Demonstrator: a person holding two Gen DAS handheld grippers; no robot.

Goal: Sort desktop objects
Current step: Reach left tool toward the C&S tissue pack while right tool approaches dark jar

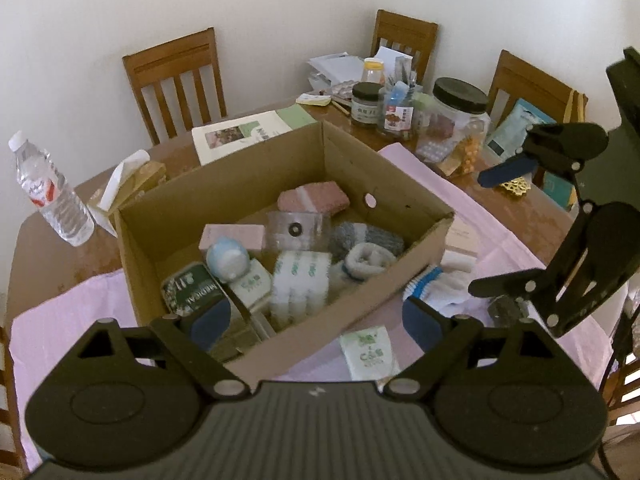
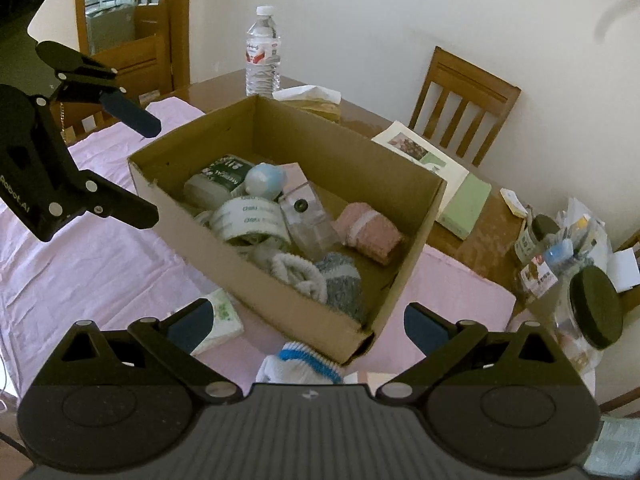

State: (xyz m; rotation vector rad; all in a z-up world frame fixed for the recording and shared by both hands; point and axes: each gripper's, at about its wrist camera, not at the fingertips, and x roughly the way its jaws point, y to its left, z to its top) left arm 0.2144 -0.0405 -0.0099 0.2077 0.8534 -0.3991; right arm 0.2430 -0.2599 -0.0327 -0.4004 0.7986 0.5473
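An open cardboard box (image 1: 280, 152) (image 2: 320, 148) stands on a pink cloth (image 1: 60, 328). It holds a pink towel (image 1: 314, 196), grey socks (image 1: 368, 248), a pack of tape rolls (image 1: 300, 280), a blue-white ball (image 1: 226, 258) and a green tin (image 1: 192, 292). Outside, by the near corner, lie a white sock with blue stripes (image 1: 424, 284) (image 2: 300, 360) and a green-white tissue pack (image 1: 370, 354) (image 2: 222, 320). My left gripper (image 1: 316, 322) (image 2: 146, 172) hangs open over the box's near corner, holding nothing. My right gripper (image 2: 308, 328) (image 1: 496, 228) is open above the white sock, empty.
Behind the box are a water bottle (image 1: 52, 196) (image 2: 262, 56), a tissue box (image 1: 132, 184), and a booklet (image 1: 244, 132). Several jars (image 1: 452, 124) (image 2: 588, 312) and papers crowd the table's far corner. Wooden chairs (image 1: 176, 80) line the wall.
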